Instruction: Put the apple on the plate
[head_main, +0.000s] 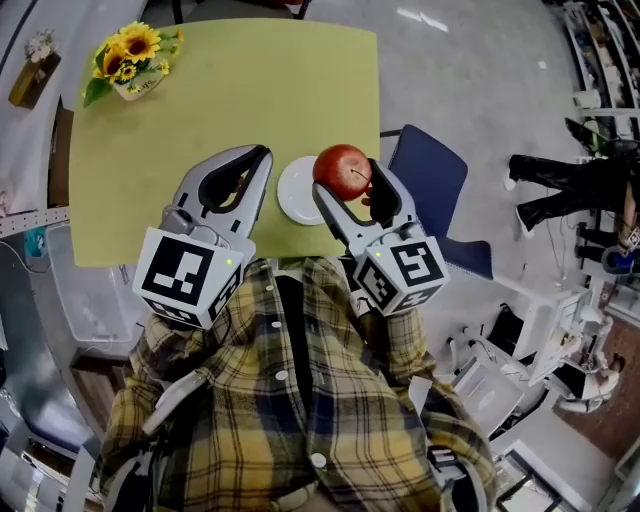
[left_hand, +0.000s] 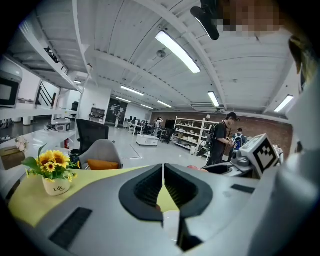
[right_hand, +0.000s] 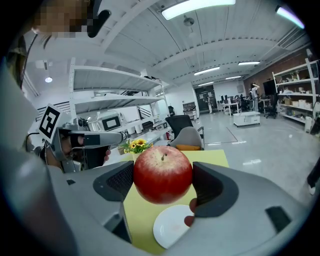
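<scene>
The right gripper (head_main: 348, 180) grasps the apple (head_main: 342, 168) just above the plate (head_main: 291, 196); the left gripper (head_main: 261, 154), clenched and empty, hovers beside the plate.

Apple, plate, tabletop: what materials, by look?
Round red apple: seems real fruit; streaked, glossy skin, brown stem.
Small round white plate: glazed ceramic or melamine; smooth, faint sheen.
Yellow-green tabletop: likely matte laminate; flat uniform colour, no glare.
</scene>
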